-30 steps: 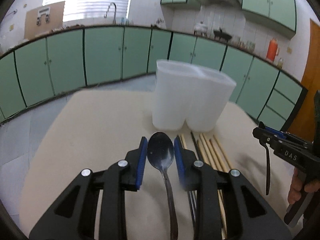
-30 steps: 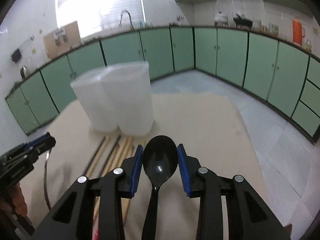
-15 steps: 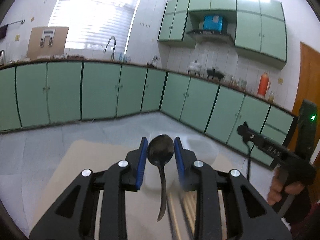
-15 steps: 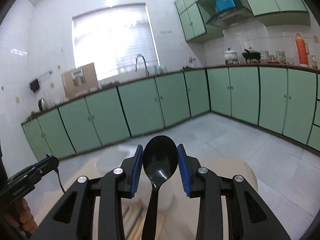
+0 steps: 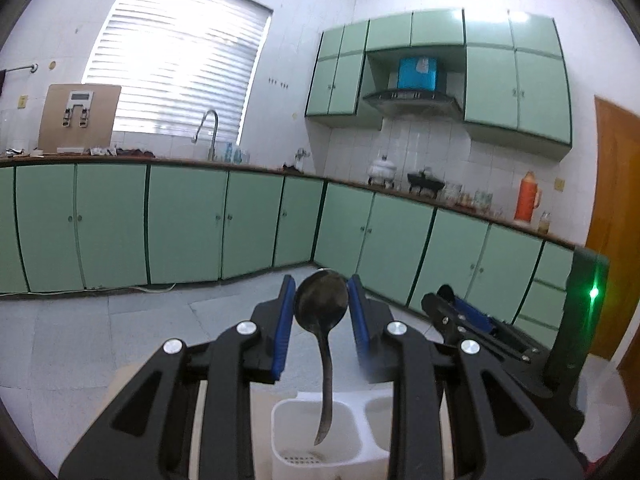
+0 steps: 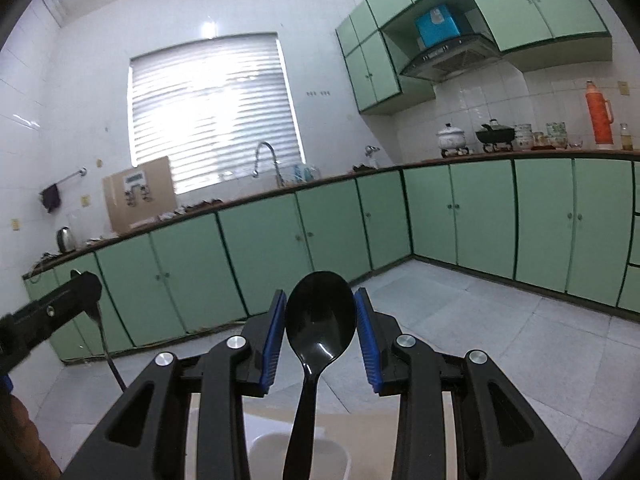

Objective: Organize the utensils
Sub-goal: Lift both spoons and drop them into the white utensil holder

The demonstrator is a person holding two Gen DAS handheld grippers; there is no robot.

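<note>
My left gripper (image 5: pixel 321 300) is shut on the bowl of a metal spoon (image 5: pixel 320 307); the handle hangs down over the left compartment of a white two-part utensil holder (image 5: pixel 288 416) low in the left wrist view. My right gripper (image 6: pixel 320 312) is shut on the bowl of a black plastic spoon (image 6: pixel 320 320), whose handle points down toward the holder's rim (image 6: pixel 260 440). Each gripper shows in the other's view: the right gripper (image 5: pixel 452 312) at right, the left gripper (image 6: pixel 86 286) at left with its spoon dangling.
Green cabinets (image 5: pixel 184 224) and a counter (image 6: pixel 480 156) with a sink tap, pots and an orange flask run along the walls. A grey tiled floor (image 6: pixel 500 320) lies below. The tan table (image 6: pixel 360 420) shows only as a strip beneath the grippers.
Both grippers rose and tilted up with their spoons. The table and chopsticks dropped out of view; the holder now sits low, directly beneath the hanging handles.
</note>
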